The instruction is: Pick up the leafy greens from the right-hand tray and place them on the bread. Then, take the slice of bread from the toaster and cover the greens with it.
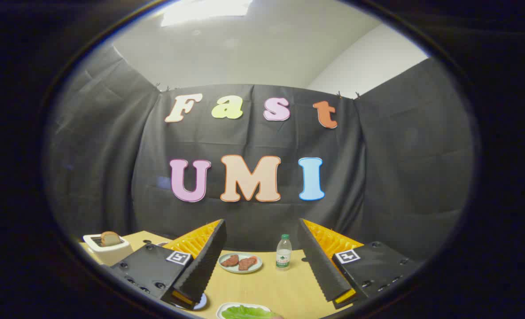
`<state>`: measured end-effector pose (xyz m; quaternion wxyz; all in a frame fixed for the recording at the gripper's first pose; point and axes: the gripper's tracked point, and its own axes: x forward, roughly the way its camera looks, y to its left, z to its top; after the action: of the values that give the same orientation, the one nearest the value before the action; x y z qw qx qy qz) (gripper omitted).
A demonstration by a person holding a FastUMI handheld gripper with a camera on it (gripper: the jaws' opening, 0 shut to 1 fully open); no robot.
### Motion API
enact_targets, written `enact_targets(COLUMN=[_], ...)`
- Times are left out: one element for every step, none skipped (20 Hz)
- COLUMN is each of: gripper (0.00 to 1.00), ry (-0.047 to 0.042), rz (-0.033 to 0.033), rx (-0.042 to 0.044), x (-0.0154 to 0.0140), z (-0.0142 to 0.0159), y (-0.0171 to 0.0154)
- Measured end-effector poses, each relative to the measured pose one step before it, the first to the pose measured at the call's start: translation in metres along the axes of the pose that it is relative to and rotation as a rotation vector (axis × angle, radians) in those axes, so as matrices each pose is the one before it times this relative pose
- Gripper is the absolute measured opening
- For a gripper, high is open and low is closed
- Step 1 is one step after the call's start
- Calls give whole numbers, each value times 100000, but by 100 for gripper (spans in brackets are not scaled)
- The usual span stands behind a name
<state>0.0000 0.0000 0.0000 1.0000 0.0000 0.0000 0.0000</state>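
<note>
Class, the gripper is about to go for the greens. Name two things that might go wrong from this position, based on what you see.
1. The gripper is open and held high, with the leafy greens low between the fingers and partly cut off from view, so the descent may miss them.
2. The water bottle stands upright just beyond the fingers, beside the plate of meat; a forward sweep might tip it.

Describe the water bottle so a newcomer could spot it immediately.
Start at the wooden table in front of the black cloth wall. Beyond the open gripper, near the far edge, stands a small clear bottle just right of a plate of reddish meat slices. It is the only upright, green-capped item there.
</note>
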Motion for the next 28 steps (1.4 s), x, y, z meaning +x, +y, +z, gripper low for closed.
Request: enact_targets(gripper=[100,100,100,100,100,100,100,100,100,100,100,100,100,100,100,100,100,100,100,100,100,100,100,100,100,100,100,100], ry=[-140,5,127,74,342,438,398,138,343,65,30,314,421,44,-243,-365,-29,-43,8,-14,182,-11,175,223,535,676,664,615], rz=[389,72,108,-205,151,-228,-93,-152,-373,18,-77,-414,-132,-411,-538,-165,317,949,416,220,173,474,319,544,383,403,557,848], rx=[-700,-93,425,559,561,280,163,84,23,128,57,89,341,291,144,224,197,176,-225,-271,-113,50,-106,-205,-435,-418,-226,-221], x=[-104,-41,50,-81,-90,8,37,-61,35,-48,-43,83,20,17,-32,10,-50,-34,94,78,24,106,11,76,133,80,83,124], z=[62,58,-181,-81,-222,-180,-144,-171,-126,-75,-41,-226,-91,2,137,35,14,-102,-55,10,-28,-49,-21,-175,-176,-251,-211,-231], y=[198,117,15,42,-116,8,-118,-113,-149,-112,-105,-281,-190,-130,-241,-162,-7,147,24,-123,-14,84,46,41,1,-90,12,90])
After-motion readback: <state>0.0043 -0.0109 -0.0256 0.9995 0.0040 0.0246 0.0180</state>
